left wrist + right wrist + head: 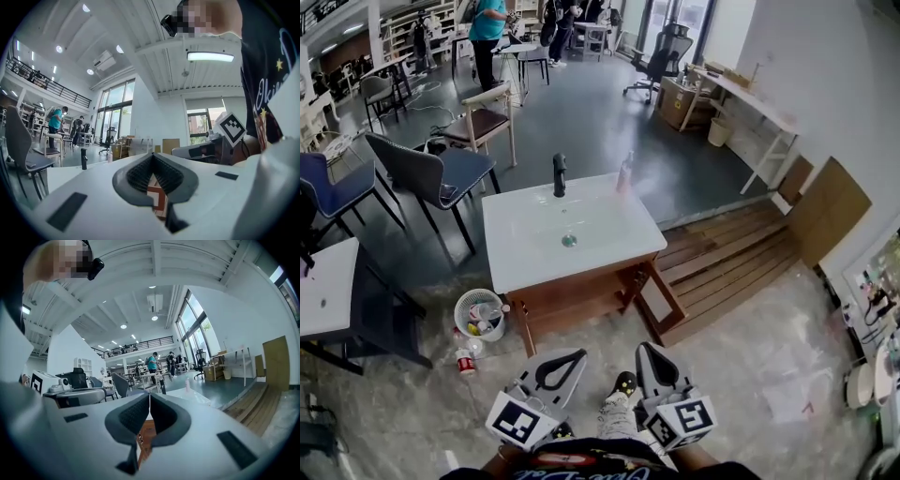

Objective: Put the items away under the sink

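A white sink [517, 256] with a black faucet [560, 174] tops a wooden cabinet. The cabinet's door [659, 298] hangs open at the right. A pink bottle [625, 172] stands on the sink's far right corner. By the cabinet's left leg stands a white basket [461, 307] with several items, and a small red and white can [466, 362] lies on the floor before it. My left gripper [567, 361] and right gripper [649, 354] hover side by side in front of the cabinet, well short of it. Both are shut with nothing between the jaws [153, 157] [149, 397].
Grey and blue chairs [431, 173] and a white table [323, 291] stand to the left of the sink. Wooden decking [731, 258] lies to the right. A person [487, 37] stands at tables far behind. Marble floor lies between me and the cabinet.
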Demonstrator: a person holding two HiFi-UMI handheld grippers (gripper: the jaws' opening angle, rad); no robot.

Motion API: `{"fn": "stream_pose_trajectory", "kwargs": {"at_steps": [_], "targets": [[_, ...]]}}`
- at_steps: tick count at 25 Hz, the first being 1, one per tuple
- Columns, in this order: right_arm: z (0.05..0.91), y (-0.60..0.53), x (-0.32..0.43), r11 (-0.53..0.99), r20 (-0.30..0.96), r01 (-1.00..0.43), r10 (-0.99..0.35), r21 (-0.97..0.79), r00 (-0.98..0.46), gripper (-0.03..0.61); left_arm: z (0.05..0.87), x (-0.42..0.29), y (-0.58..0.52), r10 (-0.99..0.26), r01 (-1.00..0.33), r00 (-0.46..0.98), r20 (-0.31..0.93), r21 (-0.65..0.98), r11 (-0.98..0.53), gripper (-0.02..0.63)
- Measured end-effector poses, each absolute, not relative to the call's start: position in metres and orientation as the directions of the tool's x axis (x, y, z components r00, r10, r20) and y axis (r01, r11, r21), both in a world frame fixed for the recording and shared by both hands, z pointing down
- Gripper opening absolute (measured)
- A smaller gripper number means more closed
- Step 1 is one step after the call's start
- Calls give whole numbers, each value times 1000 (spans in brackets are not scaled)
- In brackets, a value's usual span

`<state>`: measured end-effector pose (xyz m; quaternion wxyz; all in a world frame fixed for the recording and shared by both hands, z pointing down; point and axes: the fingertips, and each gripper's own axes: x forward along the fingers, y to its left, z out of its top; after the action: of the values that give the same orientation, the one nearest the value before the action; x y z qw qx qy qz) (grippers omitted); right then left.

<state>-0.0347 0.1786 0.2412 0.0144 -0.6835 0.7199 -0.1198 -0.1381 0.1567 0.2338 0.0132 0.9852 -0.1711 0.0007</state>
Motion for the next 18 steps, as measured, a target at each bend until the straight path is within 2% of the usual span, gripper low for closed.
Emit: {"fn": "stream_pose_trajectory", "kwargs": {"at_steps": [7, 18], "targets": [[236, 159, -10, 43, 83, -980, -995, -193, -60, 9, 228, -117, 138, -331, -331, 944, 22, -3, -944, 6], [238, 135, 26, 51, 88, -977, -994, -207, -71, 9, 227, -82, 116, -333, -332, 943, 26, -16, -943, 6]]}}
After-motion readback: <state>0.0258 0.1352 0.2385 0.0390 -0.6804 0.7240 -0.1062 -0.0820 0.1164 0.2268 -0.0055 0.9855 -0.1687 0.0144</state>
